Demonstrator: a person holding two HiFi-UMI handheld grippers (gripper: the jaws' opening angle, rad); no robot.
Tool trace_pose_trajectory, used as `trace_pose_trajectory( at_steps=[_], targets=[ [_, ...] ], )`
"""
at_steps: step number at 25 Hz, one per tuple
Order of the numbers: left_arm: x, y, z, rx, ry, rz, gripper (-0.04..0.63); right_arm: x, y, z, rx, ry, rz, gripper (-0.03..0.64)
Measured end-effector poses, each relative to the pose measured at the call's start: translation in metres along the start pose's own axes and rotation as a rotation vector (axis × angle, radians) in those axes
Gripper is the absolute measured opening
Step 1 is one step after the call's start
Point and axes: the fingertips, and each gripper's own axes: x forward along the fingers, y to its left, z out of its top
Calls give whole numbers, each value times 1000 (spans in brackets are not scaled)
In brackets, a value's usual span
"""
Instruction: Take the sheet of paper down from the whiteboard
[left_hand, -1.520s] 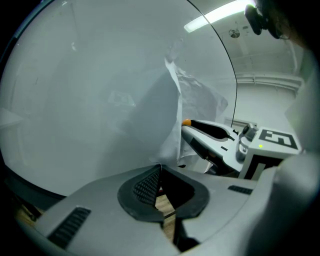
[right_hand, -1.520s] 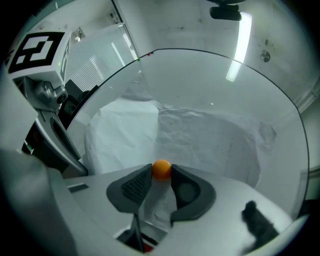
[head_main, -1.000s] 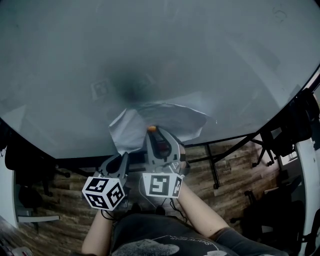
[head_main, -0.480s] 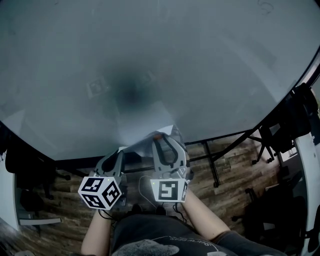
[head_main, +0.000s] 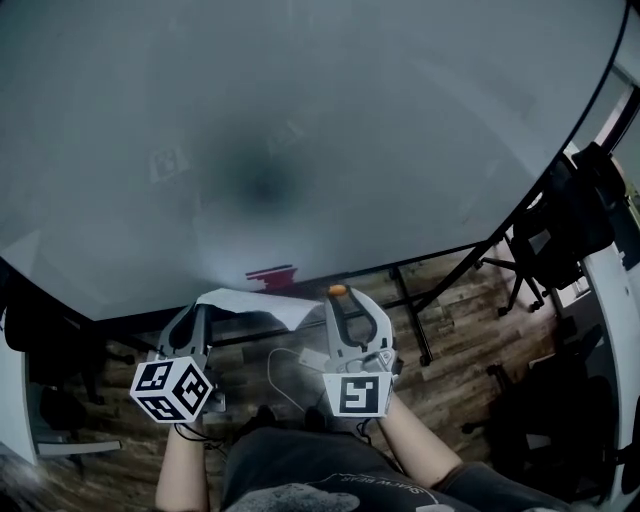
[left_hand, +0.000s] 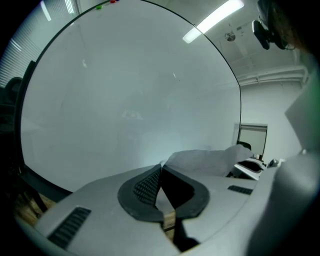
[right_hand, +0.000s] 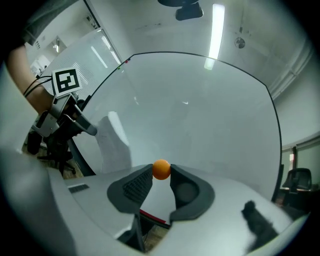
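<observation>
- Grey-white whiteboard (head_main: 300, 100) fills the room ahead. The sheet looks clear of it, so the taking-down seems done.
- Sheet of paper (head_main: 255, 302) hangs by the board's lower edge, its end pinched in the left gripper (head_main: 197, 312), jaws clenched on it.
- Right gripper (head_main: 338, 300) jaws grasp a small orange ball (head_main: 338, 291), likely the magnet. Next, I'd guess, both need setting down.

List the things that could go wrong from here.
1. The left gripper is shut on only one edge of the sheet of paper. The rest of the sheet hangs free and curled, so it could slip out or crease.
2. The right gripper pinches the small orange ball at its very tips. Because the ball is round, it could pop out and drop to the wooden floor.
</observation>
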Motion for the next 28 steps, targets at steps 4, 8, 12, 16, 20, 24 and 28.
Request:
trace_pose_trajectory(
  at_steps=[4, 8, 12, 16, 20, 24, 28],
  targets=[
    [-9, -16, -13, 30, 15, -20, 14, -13, -14, 1, 7, -19, -8, 116],
    [-11, -32, -14, 100, 14, -44, 14, -20, -13, 7, 22, -36, -10, 117],
    [-15, -31, -7, 147, -15, -65, 14, -21, 0, 16, 33, -56, -15, 116],
    [-34, -14, -1, 148, -24, -120, 14, -24, 27, 28, 63, -34, -39, 115],
    [-59, 3, 5, 151, -16, -215, 14, -25, 66, 54, 62, -29, -74, 117],
    [-82, 24, 9, 225, -28, -269, 14, -29, 100, 78, 92, -31, -127, 117],
    [-108, 44, 12, 248, -41, -312, 14, -42, 128, 98, 95, -43, -178, 115]
  ],
)
